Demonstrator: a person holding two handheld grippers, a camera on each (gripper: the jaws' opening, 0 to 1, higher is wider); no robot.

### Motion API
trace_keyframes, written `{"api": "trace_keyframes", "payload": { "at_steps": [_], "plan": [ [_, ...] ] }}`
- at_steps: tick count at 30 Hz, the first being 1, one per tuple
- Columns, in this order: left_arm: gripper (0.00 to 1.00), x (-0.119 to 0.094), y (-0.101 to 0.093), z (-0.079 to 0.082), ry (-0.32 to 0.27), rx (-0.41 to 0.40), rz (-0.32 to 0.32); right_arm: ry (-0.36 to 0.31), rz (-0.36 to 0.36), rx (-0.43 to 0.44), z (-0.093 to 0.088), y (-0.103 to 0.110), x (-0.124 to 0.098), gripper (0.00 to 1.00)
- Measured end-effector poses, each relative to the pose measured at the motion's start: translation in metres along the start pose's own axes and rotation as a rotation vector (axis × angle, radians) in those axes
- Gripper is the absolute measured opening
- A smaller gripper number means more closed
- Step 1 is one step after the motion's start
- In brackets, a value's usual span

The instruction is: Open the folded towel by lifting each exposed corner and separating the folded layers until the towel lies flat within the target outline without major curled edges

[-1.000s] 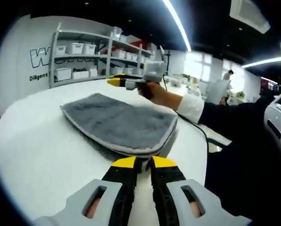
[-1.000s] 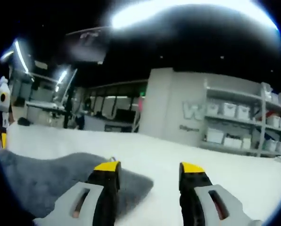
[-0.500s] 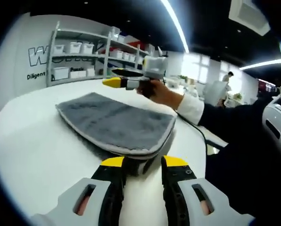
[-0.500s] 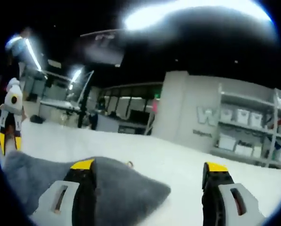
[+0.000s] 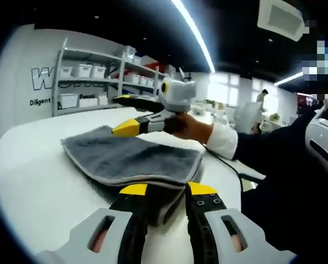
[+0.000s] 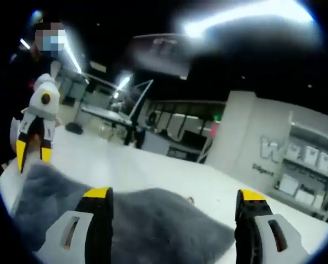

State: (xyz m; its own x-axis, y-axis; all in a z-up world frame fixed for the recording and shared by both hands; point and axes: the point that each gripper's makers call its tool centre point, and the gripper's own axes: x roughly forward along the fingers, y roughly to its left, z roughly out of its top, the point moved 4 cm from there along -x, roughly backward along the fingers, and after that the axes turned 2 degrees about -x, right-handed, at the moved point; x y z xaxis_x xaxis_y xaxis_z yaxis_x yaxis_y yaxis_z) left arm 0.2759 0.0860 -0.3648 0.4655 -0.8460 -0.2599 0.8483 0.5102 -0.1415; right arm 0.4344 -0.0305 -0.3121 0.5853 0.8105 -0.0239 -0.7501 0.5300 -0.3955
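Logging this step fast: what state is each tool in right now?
Left tool: open, jaws on either side of the gray towel's near corner.
Right tool: open wide above the towel, holding nothing.

grey towel [image 5: 132, 157], yellow-tipped black jaws

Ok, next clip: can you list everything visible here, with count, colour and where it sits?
towel: one, grey with a pale edge, folded, on the table.
table: one, white, under the towel.
shelf rack: one, grey, against the white wall behind the table, holding white bins.
ceiling lights: several bright strips overhead.
sleeve: one, dark with a white cuff, reaching in from the right of the left gripper view.
left tongs: grey with yellow tips, at the towel's near edge, its corner between the tips.
right tongs: grey with yellow tips, wide apart above the towel's far side.
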Motion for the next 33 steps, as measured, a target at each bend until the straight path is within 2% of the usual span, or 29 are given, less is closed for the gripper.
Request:
{"api": "trace_keyframes", "payload": {
  "at_steps": [3, 7, 10, 16, 18, 21, 22, 23, 25, 26, 28, 29, 33],
  "plan": [
    [0.25, 0.001, -0.002, 0.0, -0.007, 0.014, -0.015, -0.018, 0.041, 0.028, 0.009, 0.009, -0.003, 0.89],
    [0.17, 0.0, 0.001, 0.0, -0.004, 0.096, 0.013, -0.001, 0.061, -0.031, 0.017, 0.018, -0.01, 0.89],
    [0.17, 0.0, 0.0, 0.001, -0.006, 0.1, 0.007, -0.061, 0.08, -0.031, 0.03, 0.027, -0.021, 0.9],
    [0.16, -0.004, 0.002, 0.004, -0.026, 0.129, 0.017, -0.072, 0.167, -0.058, 0.04, 0.052, -0.041, 0.91],
    [0.16, -0.005, 0.003, 0.007, -0.045, 0.103, 0.014, -0.09, 0.174, -0.048, 0.042, 0.059, -0.046, 0.92],
    [0.15, -0.003, 0.005, 0.01, -0.066, 0.004, 0.009, -0.096, 0.202, -0.073, 0.045, 0.077, -0.052, 0.91],
    [0.15, -0.003, 0.007, 0.01, -0.069, 0.005, 0.009, -0.105, 0.21, -0.093, 0.044, 0.086, -0.055, 0.91],
    [0.14, -0.003, 0.006, 0.01, -0.069, 0.003, 0.009, -0.067, 0.221, -0.117, 0.042, 0.09, -0.056, 0.9],
    [0.14, -0.002, 0.004, 0.008, -0.049, 0.003, 0.016, -0.105, 0.196, -0.15, 0.045, 0.099, -0.059, 0.93],
    [0.14, -0.001, 0.004, 0.007, -0.037, 0.011, 0.024, -0.08, 0.199, -0.158, 0.044, 0.103, -0.06, 0.93],
    [0.13, -0.001, 0.003, 0.008, -0.044, 0.02, 0.025, -0.092, 0.198, -0.166, 0.043, 0.105, -0.06, 0.92],
    [0.11, -0.001, 0.003, 0.008, -0.044, 0.013, 0.022, -0.074, 0.211, -0.182, 0.041, 0.11, -0.061, 0.92],
    [0.08, -0.001, 0.002, 0.011, -0.063, -0.013, 0.022, -0.076, 0.206, -0.208, 0.041, 0.117, -0.063, 0.93]
  ]
}}
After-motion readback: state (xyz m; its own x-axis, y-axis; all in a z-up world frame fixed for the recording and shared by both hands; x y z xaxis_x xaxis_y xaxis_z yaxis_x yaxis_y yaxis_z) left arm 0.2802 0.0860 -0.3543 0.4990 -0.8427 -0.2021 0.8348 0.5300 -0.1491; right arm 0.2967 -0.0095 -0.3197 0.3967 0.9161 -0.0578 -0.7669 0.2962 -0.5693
